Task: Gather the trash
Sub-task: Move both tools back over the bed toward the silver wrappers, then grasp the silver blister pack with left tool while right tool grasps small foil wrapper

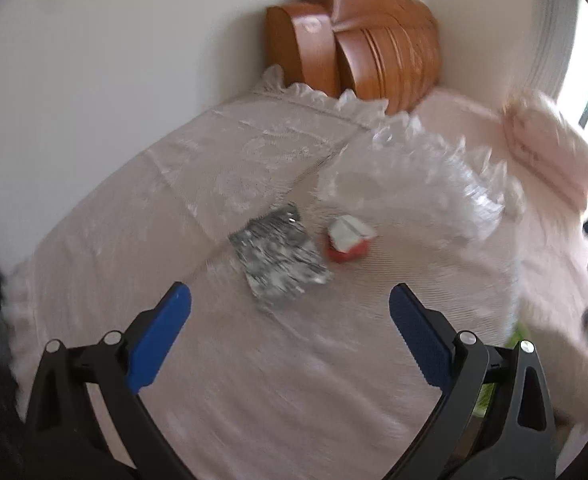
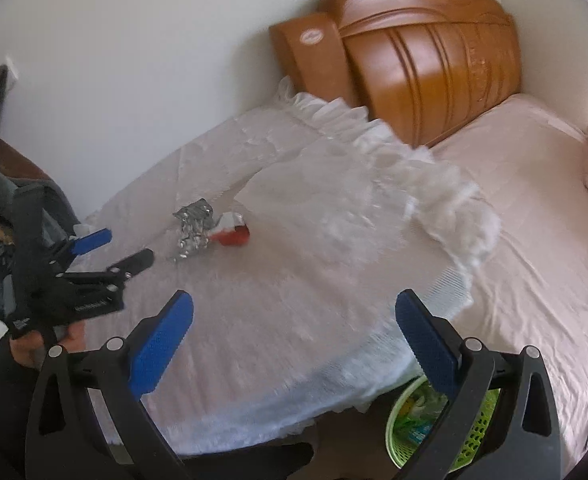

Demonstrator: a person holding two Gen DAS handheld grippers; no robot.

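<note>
The left hand-held gripper [image 1: 290, 304] hovers with its blue fingers apart, just near of the crumpled foil wrapper [image 1: 280, 258]; a red and white carton [image 1: 348, 240] lies just right of the foil on the lace cover [image 1: 254, 360] (both pictures are blurred); the right hand-held gripper [image 2: 294, 312] is apart too, above a green basket [image 2: 474, 440] beside the bed [image 2: 534, 240].

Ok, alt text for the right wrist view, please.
The open right tool hovers over a lace-covered table holding crumpled foil and a red-and-white wrapper. The left tool reaches in at left; a green basket sits below.
</note>
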